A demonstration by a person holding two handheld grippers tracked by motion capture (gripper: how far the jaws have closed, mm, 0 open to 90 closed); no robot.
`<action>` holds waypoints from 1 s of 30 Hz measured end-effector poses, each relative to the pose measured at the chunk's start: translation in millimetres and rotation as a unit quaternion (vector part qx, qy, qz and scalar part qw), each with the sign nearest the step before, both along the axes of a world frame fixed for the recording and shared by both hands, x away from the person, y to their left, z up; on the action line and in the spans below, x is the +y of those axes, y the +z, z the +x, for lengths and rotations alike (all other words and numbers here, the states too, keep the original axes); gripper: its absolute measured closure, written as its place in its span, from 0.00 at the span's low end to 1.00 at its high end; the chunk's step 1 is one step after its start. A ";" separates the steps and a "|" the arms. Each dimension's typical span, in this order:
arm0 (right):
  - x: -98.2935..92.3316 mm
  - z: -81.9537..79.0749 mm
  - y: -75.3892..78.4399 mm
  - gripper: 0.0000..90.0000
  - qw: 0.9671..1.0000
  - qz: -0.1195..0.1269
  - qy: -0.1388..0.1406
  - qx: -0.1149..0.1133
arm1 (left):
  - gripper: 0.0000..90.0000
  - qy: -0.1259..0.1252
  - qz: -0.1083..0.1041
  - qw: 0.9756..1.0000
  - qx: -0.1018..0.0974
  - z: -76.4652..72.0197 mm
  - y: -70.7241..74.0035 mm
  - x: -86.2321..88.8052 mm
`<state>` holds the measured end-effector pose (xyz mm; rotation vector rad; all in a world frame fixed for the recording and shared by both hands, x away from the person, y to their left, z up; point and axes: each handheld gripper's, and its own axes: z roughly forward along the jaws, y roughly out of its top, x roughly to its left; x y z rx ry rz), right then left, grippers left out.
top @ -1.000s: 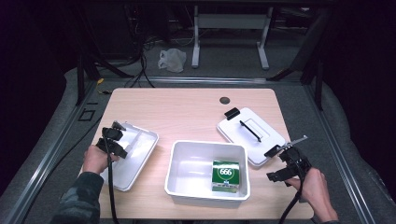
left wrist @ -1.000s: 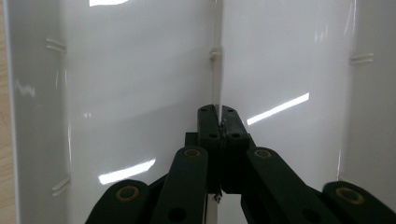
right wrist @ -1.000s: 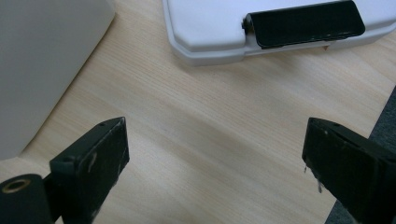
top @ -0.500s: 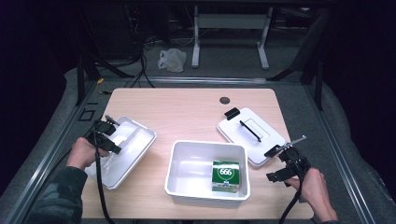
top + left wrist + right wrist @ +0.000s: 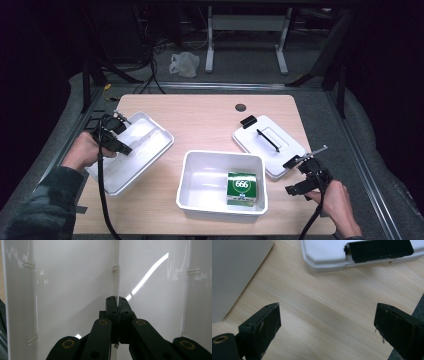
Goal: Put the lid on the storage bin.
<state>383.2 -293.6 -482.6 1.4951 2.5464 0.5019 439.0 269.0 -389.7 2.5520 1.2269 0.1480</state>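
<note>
The left gripper (image 5: pixel 116 134) has its jaws pressed together on the thin centre divider (image 5: pixel 116 272) of a white divided tray (image 5: pixel 131 151). The tray's two compartments lie to either side of the jaws, both bare and glossy, and it sits tilted over the table's (image 5: pixel 200 120) left edge. To the right of this gripper, near the middle of the table, stands a deep white bin (image 5: pixel 221 183); inside it, against the corner nearest the right gripper (image 5: pixel 306 176), stands a green box marked 666 (image 5: pixel 241 188). The right gripper hovers over bare wood with its jaws spread wide and nothing between them. Just ahead of it lies a white lid (image 5: pixel 268 145) with black latches (image 5: pixel 379 249) and a black handle (image 5: pixel 267 140), flat on the table. The bin's wall (image 5: pixel 234 272) lies to this gripper's left.
</note>
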 end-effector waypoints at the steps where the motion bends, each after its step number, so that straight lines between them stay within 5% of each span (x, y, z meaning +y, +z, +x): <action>1: 0.0 0.1 0.0 0.07 1.000 -0.001 0.001 0.000 | 1.00 -0.005 0.000 1.000 -0.002 -0.6 3.1 -2.4; 11: 0.5 0.3 -1.3 0.07 1.000 -0.001 0.002 0.007 | 1.00 -0.077 0.001 0.997 -0.021 -9.2 34.1 -43.6; 19: 0.3 0.3 -1.9 0.07 1.000 0.000 0.003 0.009 | 1.00 -0.130 0.006 0.991 -0.032 -17.0 51.4 -79.7; 26: 1.5 0.3 -2.8 0.07 1.000 -0.001 0.004 0.009 | 1.00 -0.187 0.010 0.982 -0.031 -21.6 58.1 -116.8; 30: 1.3 0.3 -3.1 0.07 1.000 -0.001 0.006 0.011 | 1.00 -0.225 0.016 0.974 -0.027 -24.1 55.4 -141.8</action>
